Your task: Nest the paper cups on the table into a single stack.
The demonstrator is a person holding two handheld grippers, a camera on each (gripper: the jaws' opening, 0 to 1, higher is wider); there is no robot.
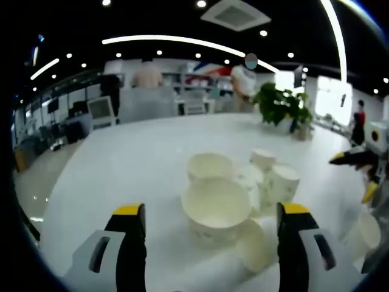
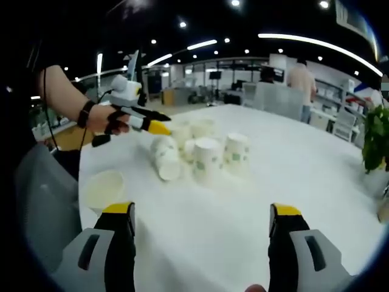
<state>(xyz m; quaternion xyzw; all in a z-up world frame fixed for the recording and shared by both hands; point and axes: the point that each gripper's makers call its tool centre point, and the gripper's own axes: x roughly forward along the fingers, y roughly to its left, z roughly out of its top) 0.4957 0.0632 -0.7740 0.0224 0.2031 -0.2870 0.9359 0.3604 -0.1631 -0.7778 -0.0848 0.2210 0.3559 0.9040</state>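
Several white paper cups with a faint green print cluster on the white table (image 1: 134, 158). In the left gripper view a wide cup (image 1: 216, 204) stands mouth up just beyond my open left gripper (image 1: 211, 210), and another upright cup (image 1: 209, 165) stands behind it. One cup (image 1: 254, 243) lies on its side and an upside-down cup (image 1: 284, 182) stands to the right. My right gripper (image 1: 352, 176) enters from the right edge. In the right gripper view my right gripper (image 2: 202, 210) is open and empty, short of the cup cluster (image 2: 206, 159). My left gripper (image 2: 163, 121), held by a hand, reaches over the cluster's left side.
A single cup (image 2: 104, 190) stands apart near the table's left edge in the right gripper view. A potted plant (image 1: 281, 104) sits at the table's far side. People, desks and monitors fill the room behind. Bare tabletop (image 2: 292, 176) lies right of the cluster.
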